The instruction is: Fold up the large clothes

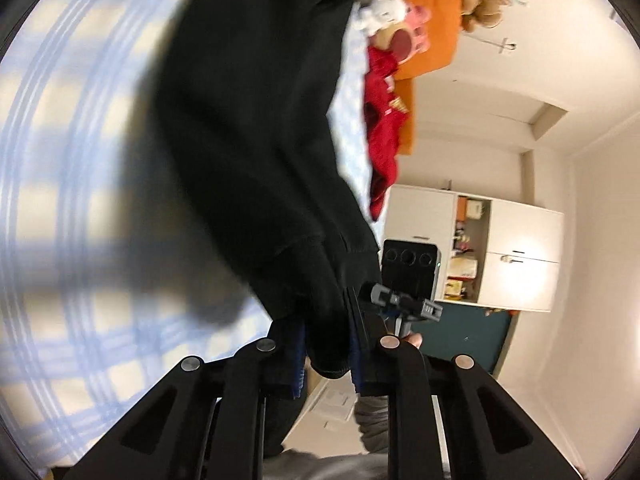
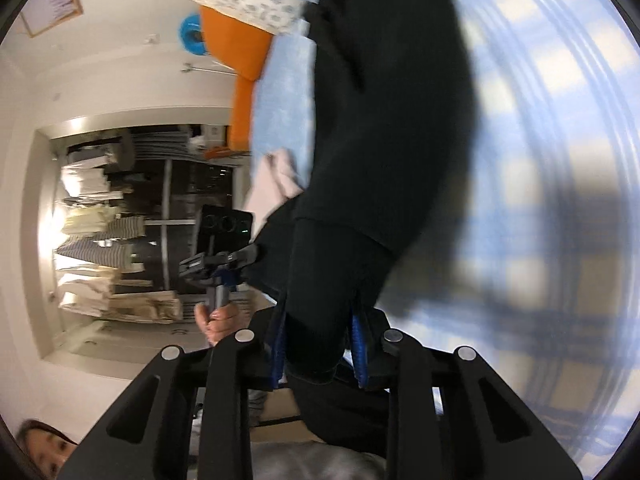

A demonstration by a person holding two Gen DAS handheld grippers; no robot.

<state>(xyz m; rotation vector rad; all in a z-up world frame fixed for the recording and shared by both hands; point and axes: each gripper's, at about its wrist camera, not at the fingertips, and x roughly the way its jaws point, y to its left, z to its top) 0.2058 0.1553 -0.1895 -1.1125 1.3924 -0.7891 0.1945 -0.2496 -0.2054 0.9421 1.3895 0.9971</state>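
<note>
The left gripper (image 1: 326, 354) pinches a thick hem of the big black soft cloth garment (image 1: 248, 128), and the right gripper (image 2: 320, 354) pinches another hem of the same garment (image 2: 380, 120), so both sets of tongs are squeezed onto cloth. The garment hangs from the two grippers, partly lifted, over the bed sheet with blue and white checks (image 1: 60, 200). From here the cloth could slip out, because each pair of blue ribbed pads (image 1: 298, 360) holds only a small bit of a heavy, floppy thing. If the two hands pull apart too hard, the hem could tear free from one side and the garment would drop in a heap. It could also drag over the red crumpled cloth (image 1: 384, 128) lying near it and pull that along. The black cloth looks thick, fuzzy and dull, with a ribbed cuff-like band at the edge. The sheet looks thin and smooth. The grippers are hard black plastic with round silver bolts.
</note>
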